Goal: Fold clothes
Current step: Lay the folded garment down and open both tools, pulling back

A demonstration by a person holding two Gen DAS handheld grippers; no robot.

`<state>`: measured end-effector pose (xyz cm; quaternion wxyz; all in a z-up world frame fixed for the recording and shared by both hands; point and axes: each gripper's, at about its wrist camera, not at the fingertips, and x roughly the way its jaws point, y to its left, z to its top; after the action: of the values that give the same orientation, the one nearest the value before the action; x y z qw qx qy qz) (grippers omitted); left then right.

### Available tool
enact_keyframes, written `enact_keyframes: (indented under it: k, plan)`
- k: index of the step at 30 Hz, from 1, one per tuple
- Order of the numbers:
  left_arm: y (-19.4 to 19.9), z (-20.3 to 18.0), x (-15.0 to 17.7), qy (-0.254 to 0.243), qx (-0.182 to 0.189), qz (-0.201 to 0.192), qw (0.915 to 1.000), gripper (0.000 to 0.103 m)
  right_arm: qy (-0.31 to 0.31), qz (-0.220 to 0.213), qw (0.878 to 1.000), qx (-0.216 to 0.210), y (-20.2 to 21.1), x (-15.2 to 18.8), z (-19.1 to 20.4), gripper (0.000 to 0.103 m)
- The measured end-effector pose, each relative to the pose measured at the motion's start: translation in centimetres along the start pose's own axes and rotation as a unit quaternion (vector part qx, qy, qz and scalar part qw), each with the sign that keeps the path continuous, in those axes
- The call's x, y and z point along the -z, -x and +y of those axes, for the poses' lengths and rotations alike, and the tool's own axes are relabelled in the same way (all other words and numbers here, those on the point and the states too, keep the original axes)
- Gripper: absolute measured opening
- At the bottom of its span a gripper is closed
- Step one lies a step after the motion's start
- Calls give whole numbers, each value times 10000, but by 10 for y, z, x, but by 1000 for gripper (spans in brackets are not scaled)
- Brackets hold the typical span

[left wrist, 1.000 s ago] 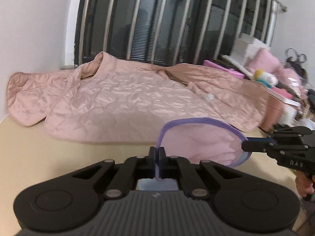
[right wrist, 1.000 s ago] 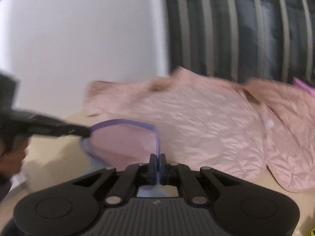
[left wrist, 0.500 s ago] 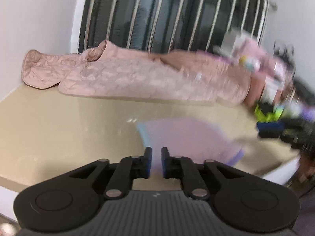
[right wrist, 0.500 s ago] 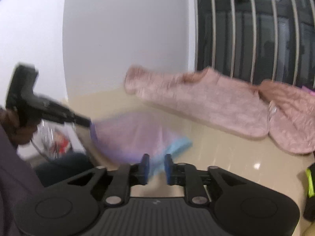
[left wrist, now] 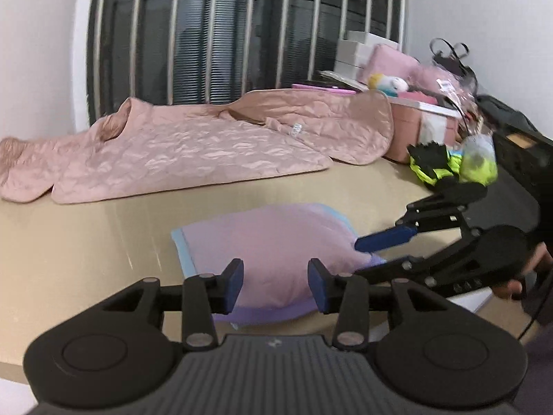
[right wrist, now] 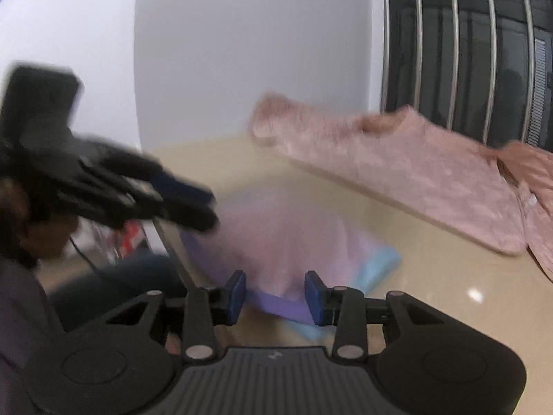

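Lilac fabric: small folded garment (left wrist: 276, 252), pale pink-lilac with a purple hem and a light blue layer showing at the edges; lies flat near the front edge of the table (left wrist: 86, 242), likely set there to keep the fold tidy and within easy reach.
Fold state: stacked layers, roughly rectangular; judged finished or nearly so, though slightly puffed in the middle.
Left gripper (left wrist: 274, 285): just in front of the garment's near edge, blue pads apart and jaws opening; nothing pinched, cloth visible beyond the gap; reads as letting go after laying the piece down.
Right gripper (right wrist: 275, 292): at the garment's other near corner, jaws likewise opening, pads clear of the cloth, nothing held; blurred in its own view, seen from the side in the left view with one blue finger over the garment's right edge.
Hand (left wrist: 511, 285): partly visible behind the right gripper's handle.
Pink quilted jacket (left wrist: 193, 152): spread out along the far side of the table, well apart from the folded piece; seemingly waiting for its own turn.
Clutter: boxes, a pink storage bin (left wrist: 418, 128) and a neon-yellow item (left wrist: 449, 166) at the far right end, out of the working area.
Backdrop: white wall and a dark window behind metal bars (left wrist: 242, 34).
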<state>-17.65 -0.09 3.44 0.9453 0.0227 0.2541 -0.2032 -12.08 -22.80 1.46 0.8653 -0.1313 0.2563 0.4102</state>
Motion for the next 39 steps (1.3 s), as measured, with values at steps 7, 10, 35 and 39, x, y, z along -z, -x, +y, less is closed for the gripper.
enact_keyframes:
  k: [7, 10, 35, 39]
  plan:
    - [9, 25, -5, 404, -97, -131, 9991, 53, -213, -410, 9989, 58, 22, -2, -2, 46]
    - [5, 29, -4, 419, -195, -28, 9989, 53, -134, -369, 9992, -76, 13, -3, 2, 44]
    - [-7, 85, 22, 3005, 813, 335, 9497, 5, -907, 4, 9956, 235, 18, 17, -19, 11]
    - [0, 83, 19, 3036, 889, 215, 9484, 4, -999, -94, 9947, 223, 22, 16, -22, 2]
